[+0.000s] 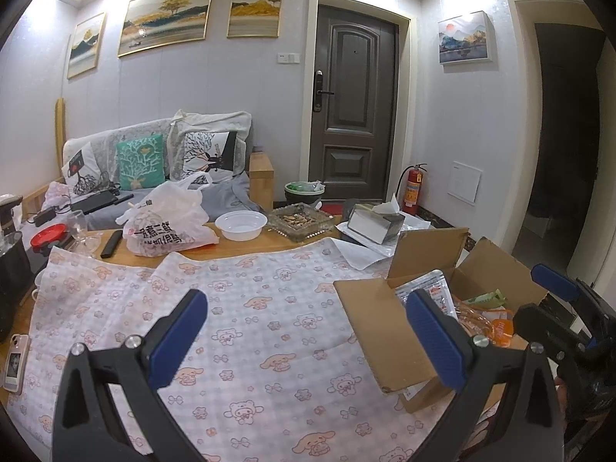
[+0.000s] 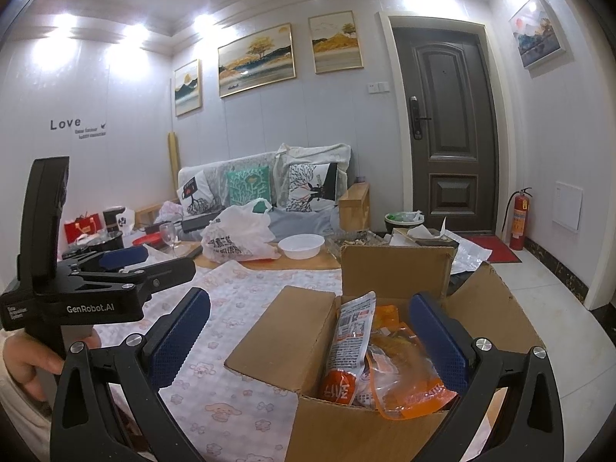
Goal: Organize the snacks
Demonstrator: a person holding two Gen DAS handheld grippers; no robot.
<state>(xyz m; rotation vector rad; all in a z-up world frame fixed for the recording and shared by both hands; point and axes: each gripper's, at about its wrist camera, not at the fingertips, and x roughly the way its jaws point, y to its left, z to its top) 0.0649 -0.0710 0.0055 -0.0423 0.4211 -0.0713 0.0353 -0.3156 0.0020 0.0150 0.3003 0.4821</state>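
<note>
An open cardboard box [image 2: 281, 342] sits at the right end of the table on a pink cartoon-print cloth [image 1: 238, 308]. It holds several snack packets: an upright orange-and-white packet [image 2: 348, 342] and a clear orange bag [image 2: 404, 369]. The box also shows in the left wrist view [image 1: 385, 331]. My right gripper [image 2: 308, 338] is open and empty, just above the box's near edge. My left gripper [image 1: 308, 335] is open and empty, held over the cloth left of the box. The left gripper appears in the right view [image 2: 131, 261].
At the table's far side stand a white plastic bag [image 1: 169, 227], a white bowl [image 1: 240, 225], a glass ashtray [image 1: 300, 221], a tissue box [image 1: 375, 223], a remote [image 1: 111, 244] and a wine glass [image 1: 79, 231]. A phone [image 1: 15, 362] lies at the left edge. A sofa stands behind.
</note>
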